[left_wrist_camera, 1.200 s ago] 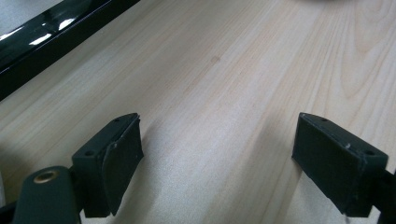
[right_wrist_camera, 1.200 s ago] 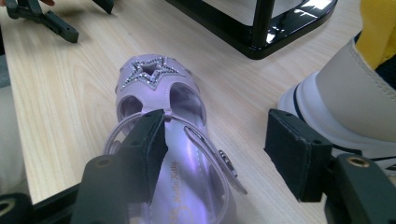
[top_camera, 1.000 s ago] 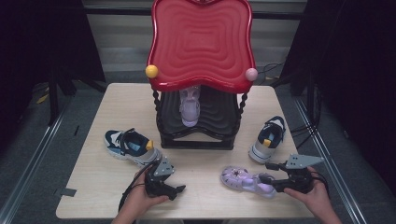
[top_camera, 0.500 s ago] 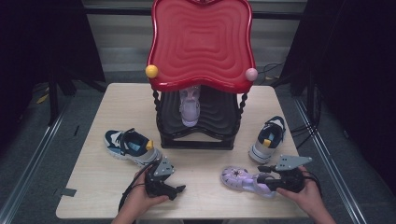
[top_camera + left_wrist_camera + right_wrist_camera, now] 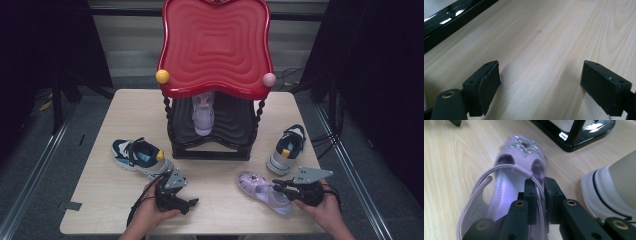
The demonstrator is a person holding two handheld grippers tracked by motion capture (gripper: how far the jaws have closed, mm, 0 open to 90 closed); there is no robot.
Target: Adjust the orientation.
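**A:** At five o'clock on the table (image 5: 125, 110), seen from the high view: the right gripper (image 5: 278, 186) has its jaws nearly together on the side strap of the lilac sandal (image 5: 262, 191). They have just been closing, with the strap between them; the right gripper view shows the strap (image 5: 539, 187) pinched between the two pads. How far along is the work, on this evidence?

**B:** Judged from the layout, roughly a quarter. A matching sandal (image 5: 202, 114) already stands on the lower shelf of the red-topped rack (image 5: 215, 45) at twelve o'clock. The gripped sandal is secured but rests on the table, not yet lifted. Still to come, probably: carrying it to the shelf beside its partner. Two sneakers, one at nine o'clock (image 5: 141, 156) and one at three o'clock (image 5: 287, 150), lie untouched.

**A:** And the sandal itself?

**B:** Pale lilac, soft and slightly translucent, open-toed, with a glittering ornament (image 5: 522, 145) over the front and a thin heel strap. It lies sole-down, toe toward the rack.

**A:** The other tool?

**B:** The left gripper (image 5: 187, 204), at seven o'clock, rests with jaws wide and empty over bare wood.
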